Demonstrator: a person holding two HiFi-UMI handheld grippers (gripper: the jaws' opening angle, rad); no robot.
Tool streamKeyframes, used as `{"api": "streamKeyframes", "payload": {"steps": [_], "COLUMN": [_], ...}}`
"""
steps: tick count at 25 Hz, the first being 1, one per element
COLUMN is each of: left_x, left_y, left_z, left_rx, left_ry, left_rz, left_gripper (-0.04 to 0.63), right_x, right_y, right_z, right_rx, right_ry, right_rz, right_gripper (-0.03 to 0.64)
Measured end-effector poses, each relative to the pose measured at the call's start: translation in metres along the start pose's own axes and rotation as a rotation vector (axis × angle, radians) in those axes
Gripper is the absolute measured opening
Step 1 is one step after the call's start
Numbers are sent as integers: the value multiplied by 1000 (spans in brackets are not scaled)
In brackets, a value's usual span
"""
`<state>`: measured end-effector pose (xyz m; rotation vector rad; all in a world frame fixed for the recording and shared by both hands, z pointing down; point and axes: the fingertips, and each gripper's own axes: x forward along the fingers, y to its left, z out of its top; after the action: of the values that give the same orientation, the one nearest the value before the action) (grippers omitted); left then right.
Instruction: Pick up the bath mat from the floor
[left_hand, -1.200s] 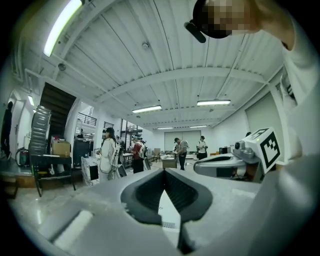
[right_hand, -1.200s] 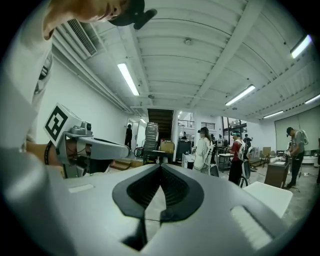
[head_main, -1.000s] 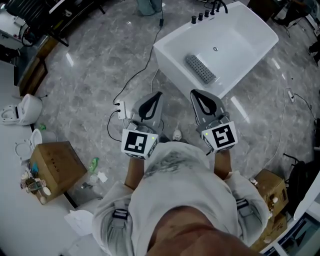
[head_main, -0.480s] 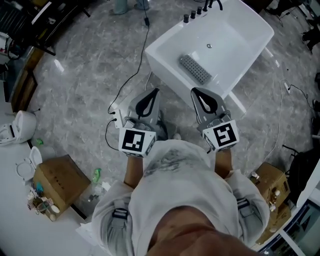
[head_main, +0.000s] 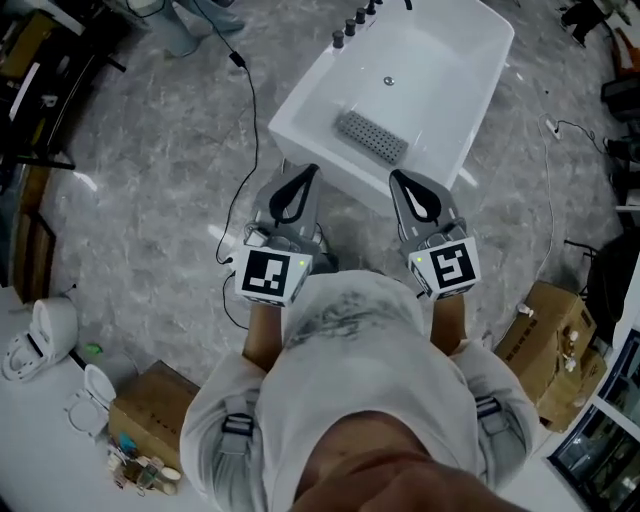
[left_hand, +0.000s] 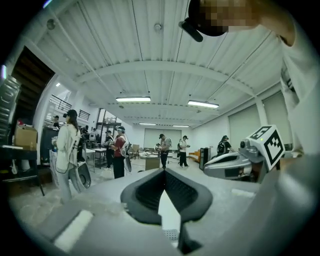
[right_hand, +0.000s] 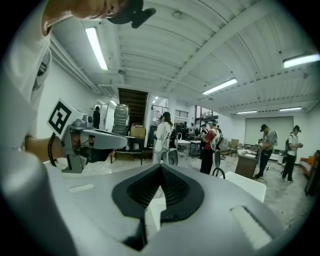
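Observation:
A small grey ribbed bath mat (head_main: 372, 138) lies inside a white tub (head_main: 470, 90) on the marble floor, ahead of both grippers. My left gripper (head_main: 312, 168) is shut and empty, its tip just short of the tub's near rim. To its right, my right gripper (head_main: 396, 175) is also shut with nothing in it, at the same rim. Both point nearly level. In the left gripper view the left gripper (left_hand: 163, 170) has its jaws closed together, and the right gripper (left_hand: 235, 162) shows beside it. In the right gripper view the right gripper (right_hand: 160, 165) looks the same; the mat is hidden in both gripper views.
A black cable (head_main: 252, 110) runs over the floor left of the tub, another cable (head_main: 552, 200) on the right. Cardboard boxes stand at the lower left (head_main: 150, 410) and right (head_main: 545, 335). White toilet parts (head_main: 40, 335) lie at the left. Several people (left_hand: 67, 150) stand further off in the room.
The tub and mat have shifted left and closer to the grippers in the head view as I moved across the floor. Both grippers stay shut and side by side.

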<state>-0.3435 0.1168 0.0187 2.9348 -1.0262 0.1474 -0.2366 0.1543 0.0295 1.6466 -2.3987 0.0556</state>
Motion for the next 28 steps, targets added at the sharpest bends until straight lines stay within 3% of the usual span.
{"api": "streamKeyframes", "payload": {"steps": [6,11,13,16,25,28], "left_x": [40,88,109,136,209,231], "left_y": [24,17,12,3,-9,-12], "left_z": [-14,-24,-27,-31,-35,-39], "left_rx": [-31,-70,-50,-20,-28,17], "left_ry": [40,70,63,67,131,129], "left_rz": [-133,-212,-242,-268,-288,-314], "left_gripper": [3,3,3,3,3,3], "right_x": [20,20,20,22,50,53], "right_y": [-16,-52,-70,-93,-164,-185], "right_z": [-12,-29,-35,-45,-57,-59], "right_rx": [36,72,85,111,174,190], "right_ry": [48,77,75,67,34,36], "right_rz": [-139,-225,-248,-268,-281,-286], "right_gripper": [2,2,2,2,2,2]}}
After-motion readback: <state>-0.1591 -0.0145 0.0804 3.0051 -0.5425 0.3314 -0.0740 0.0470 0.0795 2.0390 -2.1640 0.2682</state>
